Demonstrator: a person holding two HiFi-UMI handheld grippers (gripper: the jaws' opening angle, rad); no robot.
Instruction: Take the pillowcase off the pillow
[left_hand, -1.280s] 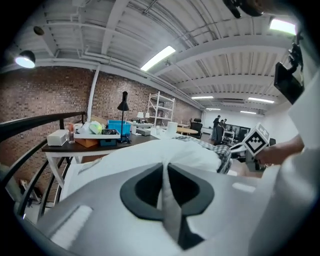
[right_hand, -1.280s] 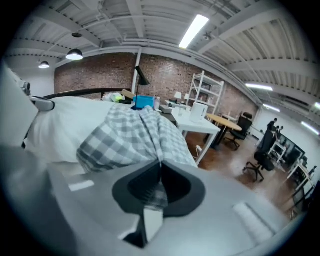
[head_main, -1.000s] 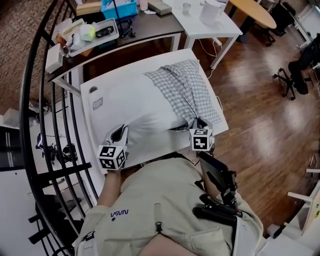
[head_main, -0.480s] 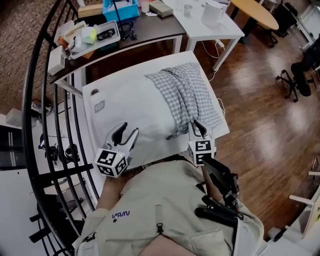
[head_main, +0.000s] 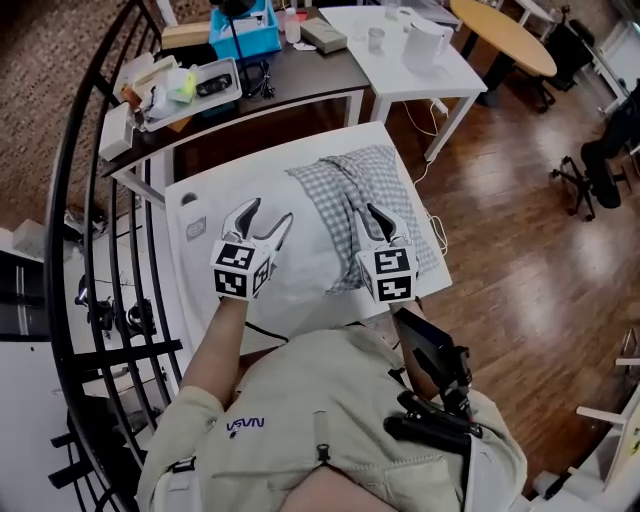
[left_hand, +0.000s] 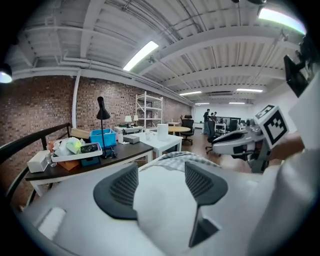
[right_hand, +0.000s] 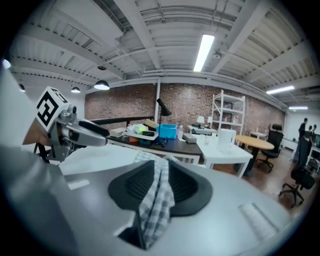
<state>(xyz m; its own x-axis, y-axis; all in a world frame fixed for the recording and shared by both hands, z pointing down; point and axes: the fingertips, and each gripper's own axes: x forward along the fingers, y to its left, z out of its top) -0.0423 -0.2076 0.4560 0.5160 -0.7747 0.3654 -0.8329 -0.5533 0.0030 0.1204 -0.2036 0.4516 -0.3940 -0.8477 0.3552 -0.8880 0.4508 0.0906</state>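
The white pillow (head_main: 290, 250) lies on a white table (head_main: 178, 260). The grey checked pillowcase (head_main: 372, 180) is bunched over its right part. My left gripper (head_main: 268, 215) hovers above the bare pillow. Its jaws have just been opening and now stand wide, with only the pillow's white bulge (left_hand: 165, 210) showing between the pads. My right gripper (head_main: 385, 220) is over the bunched cloth. Its jaws have also just been opening, and a ridge of checked pillowcase (right_hand: 157, 200) runs loosely between the pads. In the left gripper view the pillowcase (left_hand: 182, 156) lies beyond the jaws.
Behind the white table stands a dark desk (head_main: 290, 75) with a blue box, a tray and a lamp. A smaller white table (head_main: 420, 55) with a jug is at the back right. A black curved railing (head_main: 70, 250) runs along the left, wooden floor on the right.
Both grippers have risen from the pillow's near edge and moved forward over it. Both sets of jaws have spread. The left one no longer grips the pillow's corner.
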